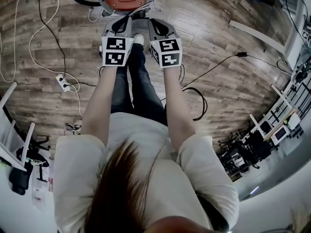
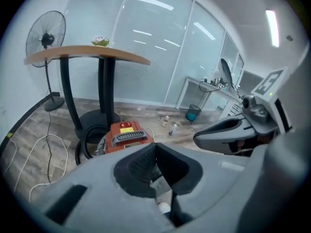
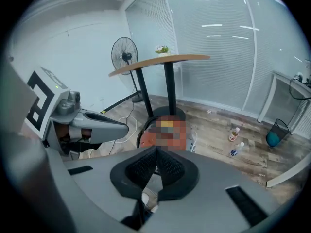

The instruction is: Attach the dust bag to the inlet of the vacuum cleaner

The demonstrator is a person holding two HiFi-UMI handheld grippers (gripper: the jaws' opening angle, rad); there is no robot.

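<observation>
both hand-held grippers are held side by side, close together, above a wooden floor (image 1: 218, 33) and in front of the person's legs. the left gripper (image 2: 155, 150) is closed: its jaws are pressed together and nothing is held between them. the right gripper (image 3: 156, 155) is likewise closed and empty, with its ribbed pads (image 3: 141, 167) met along one line. each gripper is pointed forward and downward.

the vacuum cleaner (image 2: 125, 136), an orange-red body with a dark grilled handle on top, is set on the floor just ahead of the grippers, beyond the person's feet. a black hose (image 2: 79, 149) is curled at its side. the cleaner is placed just beside the black base of a tall table (image 2: 87, 57) with a wooden top, on which a small plant (image 2: 100, 41) is seen. a standing fan (image 2: 46, 34) is placed beside the table. white cable is looped across the floor to a power strip (image 1: 63, 83). two small bottles (image 2: 171, 127) and a teal bin (image 2: 193, 113) are seen farther off, near a glass wall.
</observation>
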